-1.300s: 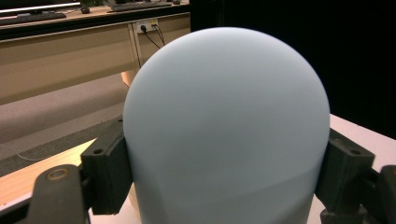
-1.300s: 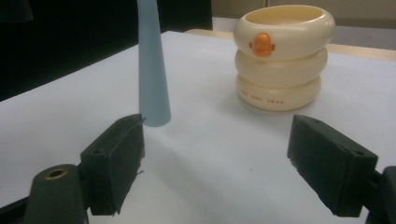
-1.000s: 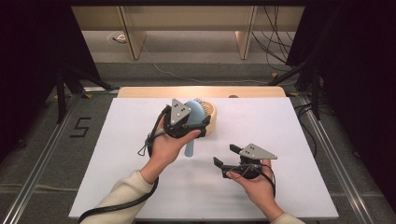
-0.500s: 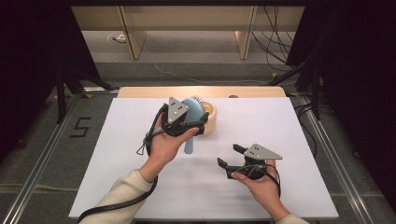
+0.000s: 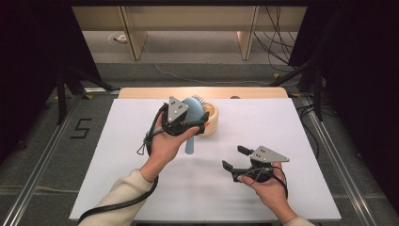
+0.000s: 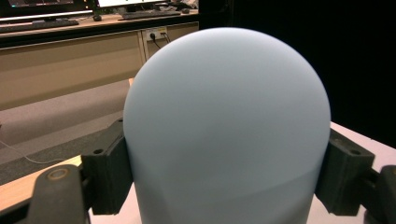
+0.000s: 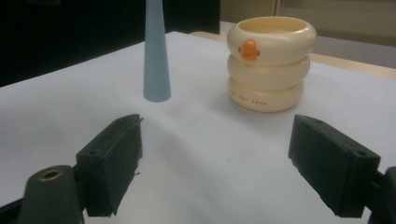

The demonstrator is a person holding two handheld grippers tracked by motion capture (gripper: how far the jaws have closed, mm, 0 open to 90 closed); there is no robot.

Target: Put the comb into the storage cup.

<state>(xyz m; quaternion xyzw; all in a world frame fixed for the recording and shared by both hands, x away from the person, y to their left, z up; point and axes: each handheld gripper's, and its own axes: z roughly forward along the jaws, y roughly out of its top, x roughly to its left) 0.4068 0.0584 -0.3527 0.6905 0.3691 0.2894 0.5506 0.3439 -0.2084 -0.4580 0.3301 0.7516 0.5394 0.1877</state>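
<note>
A light blue hairbrush [image 5: 192, 106] stands upright in the air with its bristled head up and its tapered handle [image 5: 189, 144] hanging toward the table. My left gripper [image 5: 196, 124] is shut on the head, whose smooth back [image 6: 224, 121] sits between the two pads in the left gripper view. Just behind the brush stands a cream ringed cup [image 5: 212, 120] with an orange mark [image 7: 249, 48]. My right gripper [image 5: 234, 157] is open low over the white table, to the right and nearer. In the right gripper view the handle [image 7: 155, 60] and the cup [image 7: 270, 65] lie beyond its spread jaws [image 7: 219, 172].
The white table top [image 5: 141, 188] has bare room on the left, right and front. A wooden strip [image 5: 263, 92] runs along its far edge. Black cables trail from both grippers, with shelving and floor cables beyond the table.
My right gripper has drifted a little to the right, still open. The left gripper keeps its hold on the brush and has barely shifted.
</note>
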